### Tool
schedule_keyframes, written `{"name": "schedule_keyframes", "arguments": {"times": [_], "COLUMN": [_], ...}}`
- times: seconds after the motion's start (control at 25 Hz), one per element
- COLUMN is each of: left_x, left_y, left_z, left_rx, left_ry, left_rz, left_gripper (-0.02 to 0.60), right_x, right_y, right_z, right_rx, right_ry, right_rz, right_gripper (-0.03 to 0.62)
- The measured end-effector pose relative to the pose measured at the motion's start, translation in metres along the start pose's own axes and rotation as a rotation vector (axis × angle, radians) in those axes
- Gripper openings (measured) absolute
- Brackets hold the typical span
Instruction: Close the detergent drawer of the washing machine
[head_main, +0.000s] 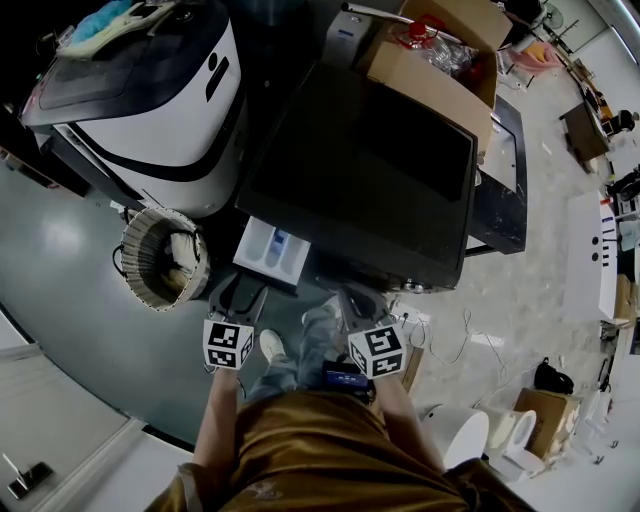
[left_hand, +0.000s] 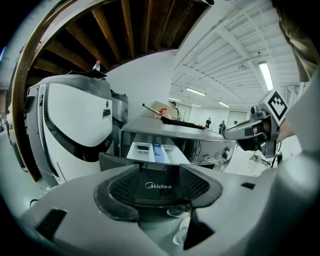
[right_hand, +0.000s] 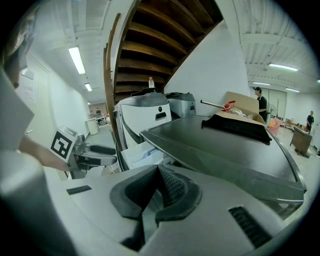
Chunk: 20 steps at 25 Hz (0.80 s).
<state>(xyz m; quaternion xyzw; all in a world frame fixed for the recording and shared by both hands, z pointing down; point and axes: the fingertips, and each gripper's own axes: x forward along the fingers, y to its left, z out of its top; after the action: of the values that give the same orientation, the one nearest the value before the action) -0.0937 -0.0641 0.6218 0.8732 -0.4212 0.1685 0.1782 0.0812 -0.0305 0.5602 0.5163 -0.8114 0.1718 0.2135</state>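
Detergent drawer (left_hand: 152, 152) juts out, front between the left gripper's (left_hand: 159, 186) wide fingers (right gripper's (right_hand: 156, 185) fingers together).

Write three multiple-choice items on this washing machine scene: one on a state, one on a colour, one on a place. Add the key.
1. The right gripper has its jaws:
A) together, nothing between them
B) wide apart
C) clamped on a handle

2. The narrow middle compartment of the detergent drawer is:
A) red
B) blue
C) yellow

3. The pulled-out drawer stands straight ahead of:
A) the left gripper
B) the right gripper
C) neither

Key:
1 A: its pads meet in the right gripper view.
2 B: a blue strip runs between white compartments.
3 A: the drawer's front panel shows between the left gripper's open jaws, while the right gripper looks across the top of the washing machine.
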Motion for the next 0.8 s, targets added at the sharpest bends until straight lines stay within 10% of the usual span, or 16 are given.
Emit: {"name": "schedule_keyframes", "arguments": {"times": [0.8], "left_x": [0.021], "left_y": [0.005], "left_z": [0.01], "left_rx": [0.001], "left_ry": [0.002], "left_rz": [-0.009], "left_gripper": [0.249], "right_x": [0.007], "right_y": [-0.016], "right_z": [0.001], "right_rx": [0.033], "right_ry": [-0.002], "right_rz": [-0.019], "right_gripper": [0.012]}}
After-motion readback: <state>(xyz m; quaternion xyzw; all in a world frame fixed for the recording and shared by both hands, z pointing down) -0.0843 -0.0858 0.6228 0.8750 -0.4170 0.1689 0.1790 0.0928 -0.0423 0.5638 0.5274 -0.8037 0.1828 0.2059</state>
